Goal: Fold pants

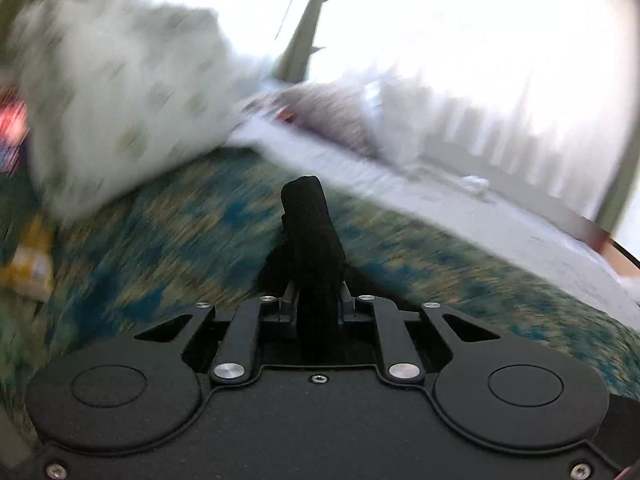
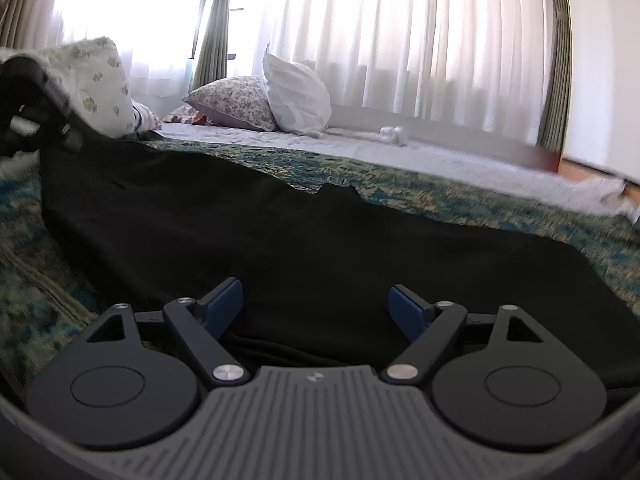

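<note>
The black pants (image 2: 248, 232) lie spread on a green and blue patterned bed cover (image 2: 460, 196). My right gripper (image 2: 316, 304) is open, its blue pads (image 2: 224, 304) apart just above the near part of the pants. My left gripper (image 1: 316, 300) is shut on a bunched fold of the black pants (image 1: 312, 232), held up above the cover; this view is motion-blurred. The left gripper also shows in the right wrist view (image 2: 36, 108) at the far left, lifting the pants' far end.
A white patterned pillow (image 2: 96, 80) lies at the far left, a floral pillow (image 2: 236, 104) and a white bag (image 2: 296, 96) behind. A white sheet (image 2: 440, 160) borders the cover. Curtained windows stand beyond. A yellow packet (image 1: 28, 264) lies at left.
</note>
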